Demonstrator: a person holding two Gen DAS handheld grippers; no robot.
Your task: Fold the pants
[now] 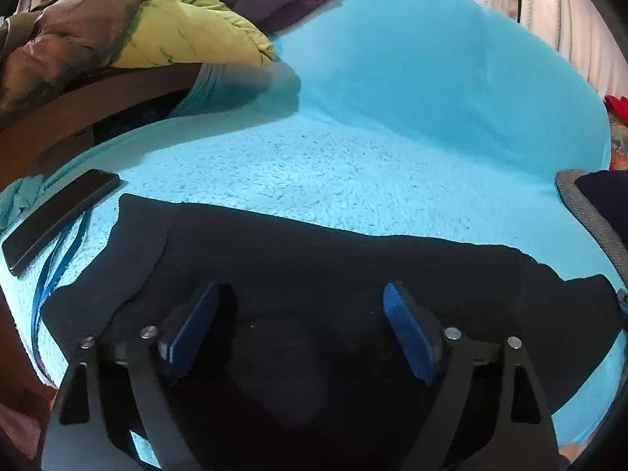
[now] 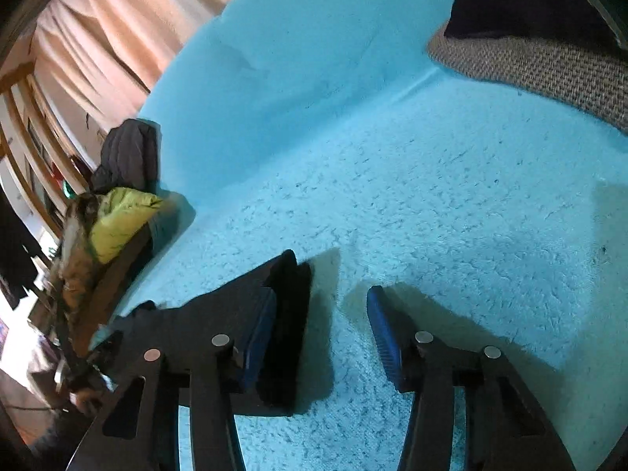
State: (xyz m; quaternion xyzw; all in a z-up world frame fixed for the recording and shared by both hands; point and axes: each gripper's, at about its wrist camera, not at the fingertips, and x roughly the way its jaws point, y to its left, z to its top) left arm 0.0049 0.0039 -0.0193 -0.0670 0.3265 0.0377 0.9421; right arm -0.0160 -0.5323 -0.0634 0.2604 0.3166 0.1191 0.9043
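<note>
Black pants [image 1: 314, 259] lie spread flat across the near part of a turquoise fleece blanket [image 1: 314, 157]. My left gripper [image 1: 300, 306] is open, its blue pads [image 1: 408, 333] hovering just above the pants' middle, holding nothing. In the right wrist view one end of the pants [image 2: 282, 314] lies folded on the blanket by the left finger. My right gripper [image 2: 322, 314] is open and empty, with its left pad [image 2: 259, 333] over the pants' edge and its right pad [image 2: 382, 333] over bare blanket.
A black phone [image 1: 59, 219] and a blue strap [image 1: 55, 274] lie left of the pants. Piled clothes, yellow-green and dark [image 1: 188, 35], sit at the far left by a wooden rail. A grey woven cushion [image 2: 549, 70] lies at the right. Curtains hang behind.
</note>
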